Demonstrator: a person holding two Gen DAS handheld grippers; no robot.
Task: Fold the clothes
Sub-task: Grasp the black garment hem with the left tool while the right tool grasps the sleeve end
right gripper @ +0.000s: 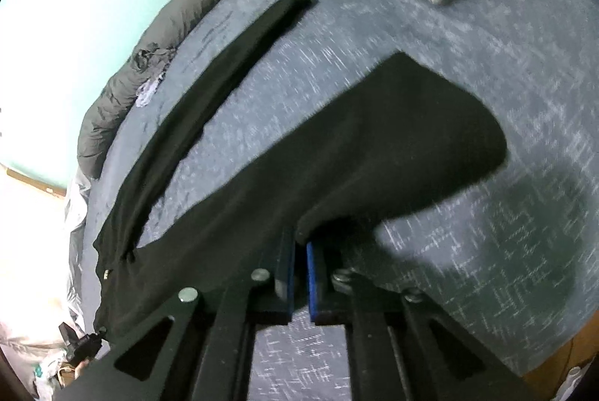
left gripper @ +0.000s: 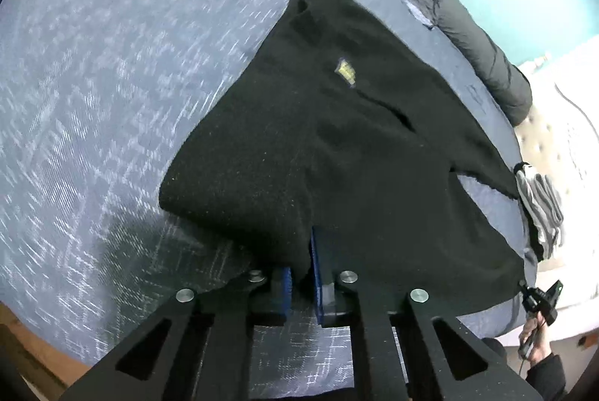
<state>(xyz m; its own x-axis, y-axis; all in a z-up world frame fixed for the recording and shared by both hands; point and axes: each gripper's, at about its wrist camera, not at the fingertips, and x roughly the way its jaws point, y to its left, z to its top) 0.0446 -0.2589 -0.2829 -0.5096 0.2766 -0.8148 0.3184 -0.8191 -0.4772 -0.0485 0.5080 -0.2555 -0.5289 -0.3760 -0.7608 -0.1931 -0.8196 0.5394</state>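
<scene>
Gripping the near edge of the black sweater (left gripper: 329, 146), the left gripper (left gripper: 305, 270) pinches its cloth; the garment lies spread on the blue-grey bedspread (left gripper: 93, 82). The right gripper (right gripper: 299, 262) likewise clamps the sweater's hem, one sleeve (right gripper: 209, 90) stretching far left.

Both tongs share one build: matte black frames with long triangular cut-outs in the arms, round silver screw heads at the joints, and flat black fingers faced with bright blue pads. On the left tongs (left gripper: 305, 273) four screw heads show; the right tongs (right gripper: 299, 273) carry the same four, two partly shadowed. In the left view's lower right corner, a hand (left gripper: 537, 337) in a dark sleeve (left gripper: 546, 374) shows, with a thin dark cable beside it.
</scene>
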